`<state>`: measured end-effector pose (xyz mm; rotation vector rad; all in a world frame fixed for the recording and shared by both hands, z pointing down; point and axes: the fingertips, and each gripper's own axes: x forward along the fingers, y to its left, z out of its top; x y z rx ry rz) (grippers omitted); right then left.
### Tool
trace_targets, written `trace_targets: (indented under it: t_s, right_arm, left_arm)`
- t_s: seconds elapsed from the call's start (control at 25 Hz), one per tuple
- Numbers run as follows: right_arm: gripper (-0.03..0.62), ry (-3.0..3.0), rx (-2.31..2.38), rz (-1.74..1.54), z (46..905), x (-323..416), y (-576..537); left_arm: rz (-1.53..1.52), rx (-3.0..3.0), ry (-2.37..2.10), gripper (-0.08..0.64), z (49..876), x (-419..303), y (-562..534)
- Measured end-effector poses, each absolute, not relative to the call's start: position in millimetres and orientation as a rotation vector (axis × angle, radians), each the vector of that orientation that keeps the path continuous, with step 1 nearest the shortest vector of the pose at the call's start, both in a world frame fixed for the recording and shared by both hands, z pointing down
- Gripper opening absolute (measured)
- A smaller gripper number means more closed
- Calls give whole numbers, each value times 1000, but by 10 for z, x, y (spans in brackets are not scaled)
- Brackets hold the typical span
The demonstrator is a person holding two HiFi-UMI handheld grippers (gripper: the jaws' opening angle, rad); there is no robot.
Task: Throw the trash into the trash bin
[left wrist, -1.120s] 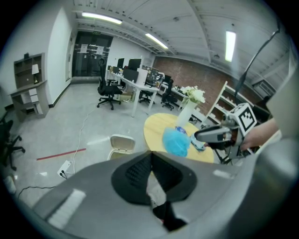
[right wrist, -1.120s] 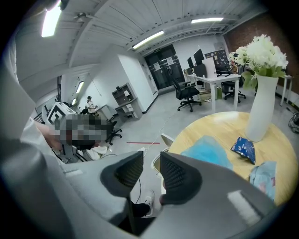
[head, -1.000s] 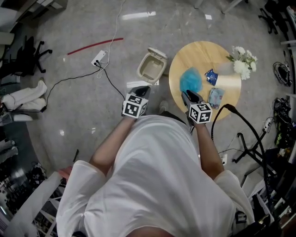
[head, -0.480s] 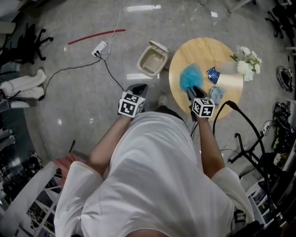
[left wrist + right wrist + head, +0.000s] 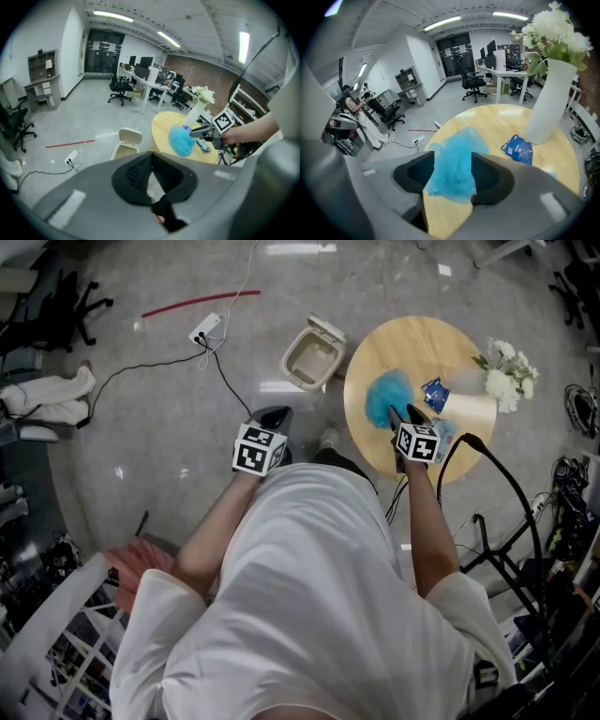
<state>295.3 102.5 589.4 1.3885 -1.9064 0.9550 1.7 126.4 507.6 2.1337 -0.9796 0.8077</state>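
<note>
Down over the round wooden counter [image 5: 427, 338] with the right claw [image 5: 453, 153], jaws spread wide, just been opening, one on either side of the crumpled blue mesh wad [image 5: 454, 178] lying close to the counter's near edge; not clamped on it. No clear front to the wad; slightly longer along the claw's own line, running from between the jaws away toward the counter's middle. Right forearm stretched forward, claw tilted steeply down. Left claw [image 5: 153, 153] held over the floor [image 5: 187, 446], short of the open trash bin [image 5: 312, 357], jaws together at the tips, angled downward
</note>
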Motion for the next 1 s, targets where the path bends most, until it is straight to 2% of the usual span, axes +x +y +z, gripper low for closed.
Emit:
trace_targets:
  t_s: [0.28, 0.48, 0.52, 0.6, 0.64, 0.68, 0.76, 1.0]
  right_arm:
    - [349, -1835, 1271, 976, 6223, 2997, 959]
    - [351, -1756, 1207, 992, 6475, 3020, 1023]
    - [324, -1731, 1212, 986, 6492, 3044, 1034]
    - [182, -1703, 1229, 967, 6492, 3087, 1037]
    - [85, -1701, 1234, 963, 6480, 3096, 1038]
    - [34, -1707, 1233, 966, 6465, 3090, 1042]
    - [14, -1729, 1223, 979, 6423, 3056, 1055]
    - [12, -1764, 1258, 984, 6249, 2971, 1100]
  left_arm:
    - [817, 2114, -986, 5, 5128, 61, 1279]
    - [820, 2095, -997, 5, 5166, 53, 1314]
    - [822, 2091, -999, 5, 5171, 42, 1325]
    - [822, 2083, -1006, 5, 5179, 21, 1344]
    - [822, 2079, -1011, 5, 5180, 10, 1353]
    - [820, 2075, -1016, 5, 5180, -1, 1359]
    - [815, 2069, -1025, 5, 5175, -24, 1363]
    - [792, 2075, -1019, 5, 5147, -67, 1349]
